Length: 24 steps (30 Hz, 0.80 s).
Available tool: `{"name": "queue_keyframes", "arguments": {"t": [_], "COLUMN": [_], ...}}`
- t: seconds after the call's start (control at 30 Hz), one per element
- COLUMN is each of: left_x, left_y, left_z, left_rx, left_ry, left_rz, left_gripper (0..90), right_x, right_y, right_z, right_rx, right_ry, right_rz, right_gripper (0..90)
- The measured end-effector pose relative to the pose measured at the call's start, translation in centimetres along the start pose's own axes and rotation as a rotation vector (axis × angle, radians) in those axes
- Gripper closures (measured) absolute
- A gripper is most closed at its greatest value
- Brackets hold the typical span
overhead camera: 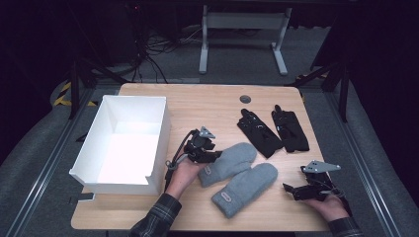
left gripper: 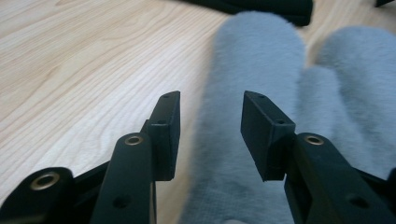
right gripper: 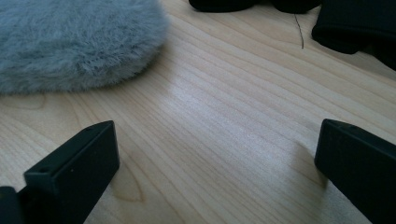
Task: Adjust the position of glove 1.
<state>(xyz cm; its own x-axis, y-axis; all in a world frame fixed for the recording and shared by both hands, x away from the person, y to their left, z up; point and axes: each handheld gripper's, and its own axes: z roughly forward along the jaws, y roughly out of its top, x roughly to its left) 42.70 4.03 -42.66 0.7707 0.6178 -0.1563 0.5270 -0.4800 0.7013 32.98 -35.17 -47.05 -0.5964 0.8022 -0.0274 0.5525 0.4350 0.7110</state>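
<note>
A white open-topped box (overhead camera: 129,143) sat on the wooden table (overhead camera: 217,106) just left of the left claw. Two black gloves (overhead camera: 272,130) lay side by side beyond the right claw, a round grommet (overhead camera: 246,99) farther back.

In my left gripper view the nearer grey mitten (left gripper: 243,140) is blurred and runs off the frame at 6 o'clock. In my right gripper view a grey mitten (right gripper: 74,42) is cut at 10 o'clock, black gloves (right gripper: 355,23) at 1 o'clock.
</note>
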Motion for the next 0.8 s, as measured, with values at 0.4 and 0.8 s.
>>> {"name": "queue_keyframes", "arguments": {"t": [0.4, 0.8], "left_x": [0.8, 0.3], "left_y": [-1.5, -1.4], "left_z": [1.9, 2.3], "left_rx": [0.074, 0.096], "left_ry": [-0.039, -0.057], "left_rz": [-0.006, 0.014], "left_gripper": [57.8, 86.7], "right_x": [0.0, 0.0], "right_y": [0.0, -0.1], "right_z": [0.0, -0.1], "right_rx": [0.0, 0.0], "right_ry": [-0.002, 0.011], "right_rz": [0.002, -0.009], "right_gripper": [0.0, 0.0]}}
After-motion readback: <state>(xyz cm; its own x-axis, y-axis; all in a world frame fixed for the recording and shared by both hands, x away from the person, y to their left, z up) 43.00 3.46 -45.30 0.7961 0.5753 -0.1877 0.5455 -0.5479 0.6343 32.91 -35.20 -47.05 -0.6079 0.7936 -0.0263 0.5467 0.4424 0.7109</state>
